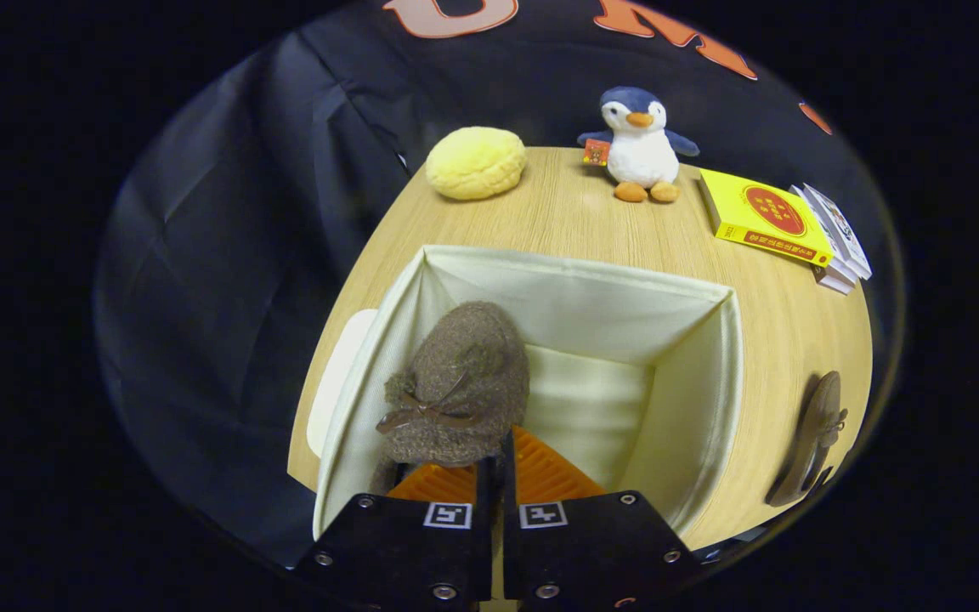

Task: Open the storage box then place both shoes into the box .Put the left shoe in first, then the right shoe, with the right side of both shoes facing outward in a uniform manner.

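The tool (pixel 496 455) was clenched on a brown shoe (pixel 455 387), held inside the open storage box (pixel 693 374), lower centre.

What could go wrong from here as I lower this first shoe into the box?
1. The claw pinches only the heel edge of the brown shoe, so it may swing or slip and land facing the wrong way.
2. The shoe hangs close against the near-left wall of the fabric box; brushing it could fold that soft wall inward.
3. The second shoe lies near the table edge; a knock could drop it.
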Action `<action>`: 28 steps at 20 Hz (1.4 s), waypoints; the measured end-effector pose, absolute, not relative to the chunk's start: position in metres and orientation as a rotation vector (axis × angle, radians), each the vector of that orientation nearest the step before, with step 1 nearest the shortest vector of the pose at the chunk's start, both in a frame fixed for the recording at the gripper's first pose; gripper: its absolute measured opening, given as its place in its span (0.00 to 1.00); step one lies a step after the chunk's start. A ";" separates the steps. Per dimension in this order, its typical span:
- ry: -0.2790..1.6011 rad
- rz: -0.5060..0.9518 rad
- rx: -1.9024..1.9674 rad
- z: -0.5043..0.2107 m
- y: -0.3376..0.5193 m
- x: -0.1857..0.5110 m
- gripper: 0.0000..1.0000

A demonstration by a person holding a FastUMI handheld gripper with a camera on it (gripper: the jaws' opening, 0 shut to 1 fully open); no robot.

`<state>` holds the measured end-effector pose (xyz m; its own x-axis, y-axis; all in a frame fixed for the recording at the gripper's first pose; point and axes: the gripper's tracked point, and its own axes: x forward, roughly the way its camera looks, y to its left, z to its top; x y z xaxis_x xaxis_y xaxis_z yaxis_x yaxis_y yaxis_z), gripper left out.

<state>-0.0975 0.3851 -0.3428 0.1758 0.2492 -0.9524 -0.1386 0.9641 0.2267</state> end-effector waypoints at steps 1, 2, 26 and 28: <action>1.401 0.279 0.112 -0.347 0.389 -0.104 0.09; 1.428 0.303 0.143 -0.348 0.396 -0.110 0.11; 1.029 0.297 0.333 -0.248 0.157 -0.102 0.98; 1.013 0.246 0.296 -0.254 0.122 -0.106 0.99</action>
